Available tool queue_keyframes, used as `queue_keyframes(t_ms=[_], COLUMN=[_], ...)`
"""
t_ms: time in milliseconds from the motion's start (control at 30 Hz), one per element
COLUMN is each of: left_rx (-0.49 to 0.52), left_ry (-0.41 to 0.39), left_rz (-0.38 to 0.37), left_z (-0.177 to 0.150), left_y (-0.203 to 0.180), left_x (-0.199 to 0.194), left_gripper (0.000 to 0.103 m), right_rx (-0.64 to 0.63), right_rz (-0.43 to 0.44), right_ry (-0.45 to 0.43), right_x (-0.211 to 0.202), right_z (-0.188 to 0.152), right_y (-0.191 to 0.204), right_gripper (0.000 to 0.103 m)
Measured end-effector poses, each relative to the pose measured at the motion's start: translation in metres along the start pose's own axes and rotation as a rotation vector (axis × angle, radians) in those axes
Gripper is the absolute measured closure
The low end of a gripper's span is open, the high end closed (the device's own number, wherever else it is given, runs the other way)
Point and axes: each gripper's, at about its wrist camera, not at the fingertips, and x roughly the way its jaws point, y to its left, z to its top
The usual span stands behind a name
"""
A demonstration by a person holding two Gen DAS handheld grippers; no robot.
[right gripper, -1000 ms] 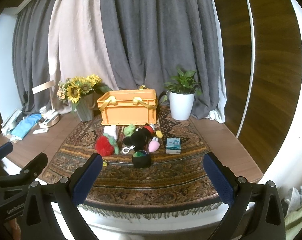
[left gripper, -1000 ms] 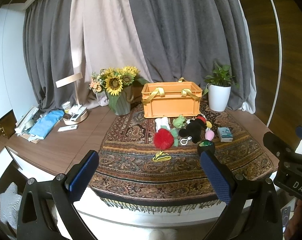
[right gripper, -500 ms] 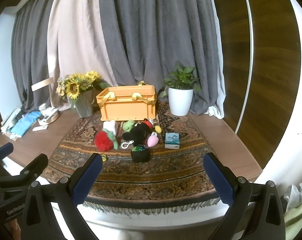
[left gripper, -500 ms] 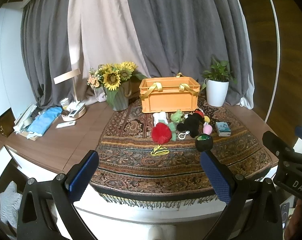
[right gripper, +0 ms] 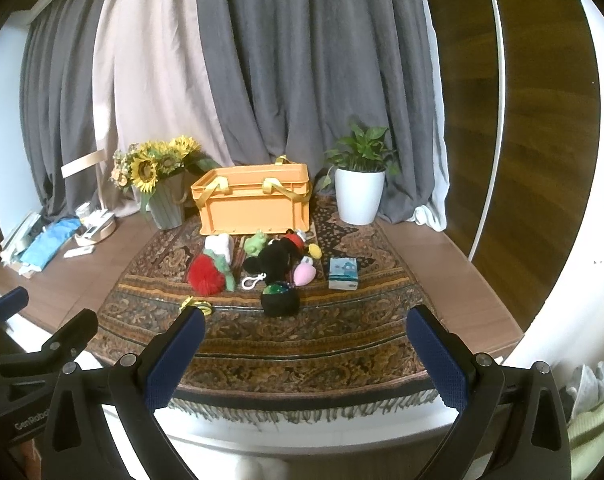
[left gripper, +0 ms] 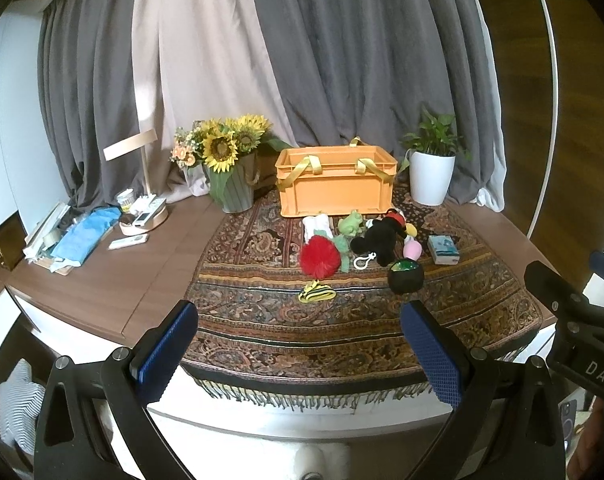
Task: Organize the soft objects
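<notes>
Hovering short of the fringed rug edge, the left hand-held gripper (left gripper: pixel 298 344) has its blue-padded jaws spread wide with nothing between them, and the right hand-held gripper (right gripper: pixel 306 350) is held the same way, empty and level, aimed at the middle of the counter (left gripper: pixel 114 280).

Just past both, on the dark patterned rug (left gripper: pixel 342 320), the soft things lie in a loose cluster: a round black plush with a green top (left gripper: pixel 405 277) nearest, a small yellow-and-black striped piece (left gripper: pixel 317 293) to its left, then a fluffy red pom-pom (left gripper: pixel 319 258), a black mouse plush with a white clip ring (left gripper: pixel 376 238), a pink egg-shaped plush (left gripper: pixel 412 249), a green frog plush (left gripper: pixel 351 223) and a white folded cloth toy (left gripper: pixel 317 225). A small light-blue box (left gripper: pixel 444 250) sits apart on the right. Behind them stands an orange plastic crate with yellow strap handles (left gripper: pixel 336 184), its inside hidden from here.

Only the left view takes in the wooden lamp (left gripper: pixel 136 160) and blue cloth bundle (left gripper: pixel 86 236) clearly, plus striped fabric (left gripper: pixel 18 412) below the counter; the right view alone shows pale green cloth (right gripper: pixel 594 440) at lower right. Each view catches the other gripper's black frame at its edge. Sunflowers in a grey vase (left gripper: pixel 230 172) and a white potted plant (left gripper: pixel 432 176) flank the crate.
</notes>
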Motion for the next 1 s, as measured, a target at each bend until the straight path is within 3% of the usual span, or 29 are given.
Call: queue_keyframes(t_ms=[1000], left_rx=[0.020], left_ry=[0.019], left_rz=[-0.024], left_z=[0.002], left_y=[-0.008], left_x=[0.011], left_gripper=[0.000], right_rx=[0.016], right_rz=[-0.018], right_ry=[0.019], right_x=[0.008], right_z=[-0.004], right_y=[-0.006], right_gripper=[0.001])
